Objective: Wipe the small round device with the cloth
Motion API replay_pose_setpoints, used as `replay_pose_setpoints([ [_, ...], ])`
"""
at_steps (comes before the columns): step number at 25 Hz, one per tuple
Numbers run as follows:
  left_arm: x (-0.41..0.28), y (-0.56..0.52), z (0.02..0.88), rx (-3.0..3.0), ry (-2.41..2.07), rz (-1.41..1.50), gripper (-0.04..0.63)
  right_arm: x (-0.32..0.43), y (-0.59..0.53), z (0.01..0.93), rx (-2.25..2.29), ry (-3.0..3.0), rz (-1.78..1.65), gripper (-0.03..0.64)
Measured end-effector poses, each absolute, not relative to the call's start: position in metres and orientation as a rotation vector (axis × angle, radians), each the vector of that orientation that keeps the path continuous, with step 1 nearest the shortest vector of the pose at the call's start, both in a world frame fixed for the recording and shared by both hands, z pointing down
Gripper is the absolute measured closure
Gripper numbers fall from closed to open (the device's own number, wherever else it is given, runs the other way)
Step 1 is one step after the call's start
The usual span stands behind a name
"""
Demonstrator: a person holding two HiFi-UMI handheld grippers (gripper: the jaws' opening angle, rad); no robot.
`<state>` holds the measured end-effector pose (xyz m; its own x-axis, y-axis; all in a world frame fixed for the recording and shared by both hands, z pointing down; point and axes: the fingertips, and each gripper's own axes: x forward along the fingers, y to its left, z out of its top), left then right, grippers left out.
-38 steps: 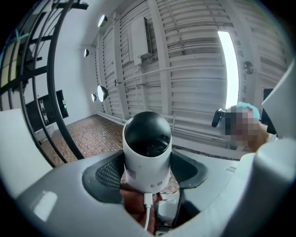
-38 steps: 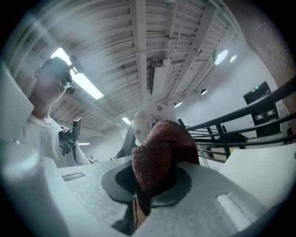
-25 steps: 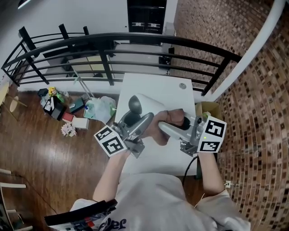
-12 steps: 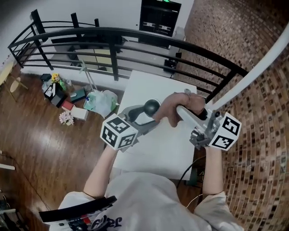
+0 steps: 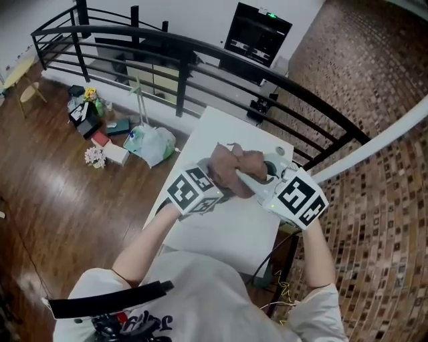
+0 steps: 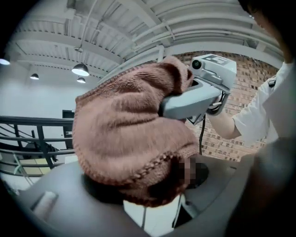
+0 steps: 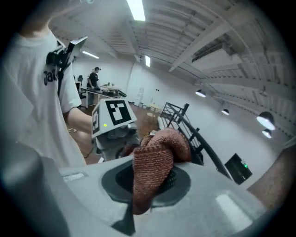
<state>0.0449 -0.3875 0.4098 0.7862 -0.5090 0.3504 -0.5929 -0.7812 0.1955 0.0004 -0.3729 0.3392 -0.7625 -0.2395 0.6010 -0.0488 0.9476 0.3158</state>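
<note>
Two fingers (image 7: 64,194) of the right gripper (image 7: 147,187) are closed on the knitted cloth (image 7: 159,152), draped above the tabletop (image 5: 221,234) over the small round device (image 6: 99,192) clamped by the left gripper (image 5: 226,191).

Bright, even indoor light comes from ceiling lamps (image 6: 80,69) and strip lights (image 7: 136,9). Both gripper views bulge fisheye-style, with dark vignetted corners and soft near surfaces.

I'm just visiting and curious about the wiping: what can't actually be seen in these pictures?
Device: left gripper view, the cloth drapes over it; only a dark edge shows.
Table: head view, near end hidden by the person's arms and chest.
Background person: right gripper view, too small for detail.
</note>
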Motion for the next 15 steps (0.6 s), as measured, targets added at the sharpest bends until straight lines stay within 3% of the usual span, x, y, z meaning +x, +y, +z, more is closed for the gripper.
replay_pose_setpoints([
  [6, 0.039, -0.387, 0.414, 2.666, -0.885, 0.395, 0.262, 0.037, -0.438, 0.324, 0.504, -2.513, -0.225, 0.594],
  [12, 0.042, -0.388, 0.399, 2.651, -0.856, 0.218, 0.262, 0.005, -0.358, 0.301, 0.163, -2.721, -0.113, 0.594],
  [15, 0.041, -0.389, 0.393, 2.644, -0.862, 0.202, 0.262, 0.010, -0.376, 0.317, 0.259, -2.701, -0.085, 0.594],
])
